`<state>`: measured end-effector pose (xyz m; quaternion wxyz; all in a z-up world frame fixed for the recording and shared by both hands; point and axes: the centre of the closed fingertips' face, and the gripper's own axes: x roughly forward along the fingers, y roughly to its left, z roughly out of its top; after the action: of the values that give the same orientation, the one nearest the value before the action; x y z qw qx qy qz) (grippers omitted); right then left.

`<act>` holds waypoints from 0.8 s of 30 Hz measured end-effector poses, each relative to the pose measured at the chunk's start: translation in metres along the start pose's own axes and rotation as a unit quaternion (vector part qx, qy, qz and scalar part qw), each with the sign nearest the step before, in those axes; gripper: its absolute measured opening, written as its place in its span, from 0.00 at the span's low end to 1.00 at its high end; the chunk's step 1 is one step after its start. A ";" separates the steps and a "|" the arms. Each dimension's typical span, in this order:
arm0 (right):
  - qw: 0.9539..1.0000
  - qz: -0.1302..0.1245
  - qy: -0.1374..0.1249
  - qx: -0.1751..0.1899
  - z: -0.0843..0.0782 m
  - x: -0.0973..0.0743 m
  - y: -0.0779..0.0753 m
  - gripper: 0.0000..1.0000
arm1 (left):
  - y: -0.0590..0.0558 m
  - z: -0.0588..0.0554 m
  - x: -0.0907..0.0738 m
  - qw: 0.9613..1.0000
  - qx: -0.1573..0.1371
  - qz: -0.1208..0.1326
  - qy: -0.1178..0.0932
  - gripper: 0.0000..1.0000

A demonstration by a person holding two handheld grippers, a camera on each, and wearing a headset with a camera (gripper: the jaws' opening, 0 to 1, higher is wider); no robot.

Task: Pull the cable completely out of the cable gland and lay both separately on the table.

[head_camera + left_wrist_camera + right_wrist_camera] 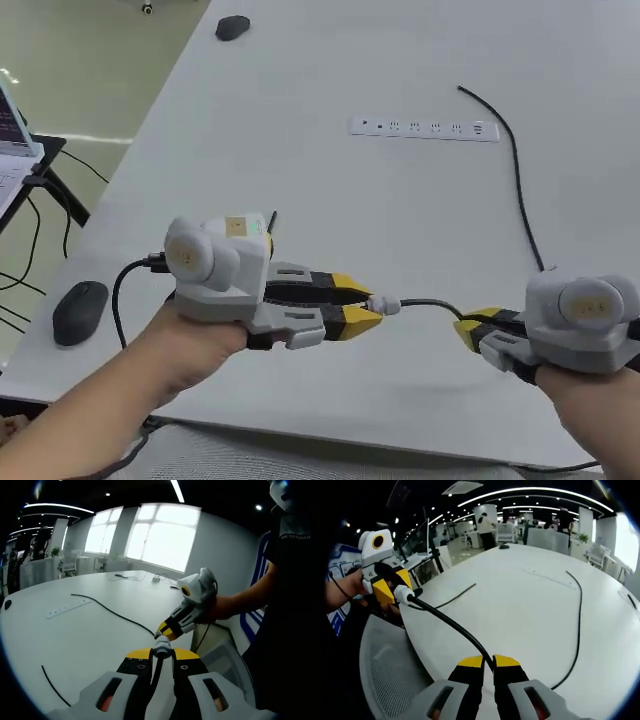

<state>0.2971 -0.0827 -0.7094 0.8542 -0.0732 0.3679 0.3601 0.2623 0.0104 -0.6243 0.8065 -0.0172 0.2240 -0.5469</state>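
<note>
Our left hand-held gripper (372, 307) is closed on the cable gland (383, 305), a small pale fitting that pokes out from between its yellow jaw tips. Our right hand-held gripper (463, 325) is closed too, pinching the black cable (430, 303) right at its own yellow tips. Between the two we see a short bowed run of cable with one end going into the gland, so the cable is not yet out of it. Both pieces hang in the air above the near edge of the white table (300, 170), touching nothing but the jaws. In the right gripper view the cable rises from our closed jaws and curves away to the gland at the other gripper. In the left gripper view the gland sits right at the jaw tips, with the right gripper just beyond it. Whether any cable comes out behind the gland we cannot tell. Farther back on the table lies a white power strip (424, 128), and a black cord (517, 180) runs past its right end toward the near edge. One dark mouse (79, 311) rests at the table's left edge, and a second mouse (232, 27) lies at the far end
</note>
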 end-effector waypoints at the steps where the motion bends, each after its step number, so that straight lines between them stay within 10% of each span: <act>1: 1.000 0.000 -0.001 -0.001 -0.001 -0.001 0.000 0.02 | 0.001 0.000 0.000 1.000 0.001 0.002 0.000 0.15; 14: 0.998 0.000 -0.010 -0.069 0.010 -0.013 0.012 0.05 | 0.004 0.001 -0.001 1.000 0.004 0.008 0.001 0.15; 24: 0.973 0.010 -0.037 -0.226 0.052 -0.021 0.057 0.13 | 0.001 0.001 0.004 1.000 0.004 0.004 0.003 0.15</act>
<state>0.2786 -0.0327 -0.6493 0.8249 -0.2469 0.2460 0.4450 0.2646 0.0071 -0.6251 0.8079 -0.0117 0.2244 -0.5448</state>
